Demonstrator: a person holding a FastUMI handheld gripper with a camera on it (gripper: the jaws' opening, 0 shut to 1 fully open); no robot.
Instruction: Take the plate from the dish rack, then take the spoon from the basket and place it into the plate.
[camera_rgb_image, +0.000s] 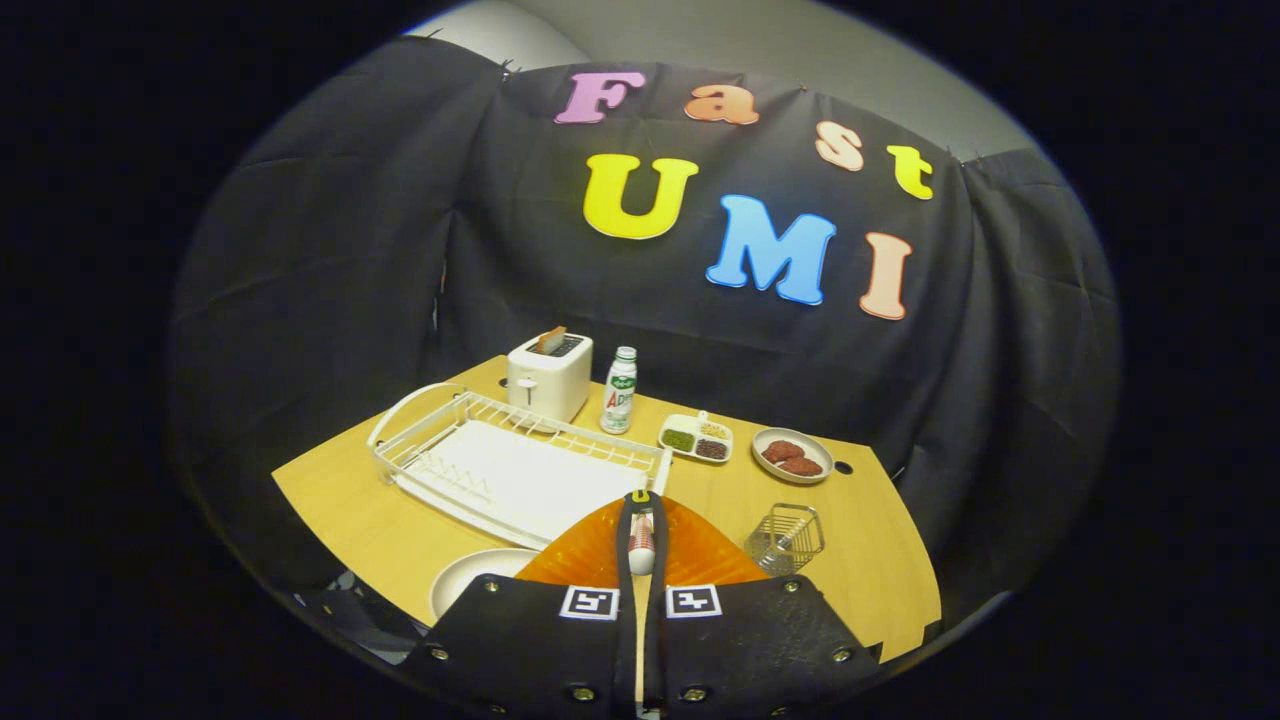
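Spoon (641, 548): pinched upright between the two fingers of the gripper (640, 510), both pressing on it, handle running down between them. Orange plate (700, 545): directly beneath and behind the spoon, on the wooden table (360, 520). White plate (470, 575): just beside the orange plate, partly hidden by the gripper body. Wire basket (786, 537): on the other side of the orange plate, close by. Dish rack (515, 465): beyond the fingers. Toaster (549, 375) and bottle (619, 390): past the rack, side by side. Divided condiment dish (696, 437) and a small plate of food (792, 455): farther along.
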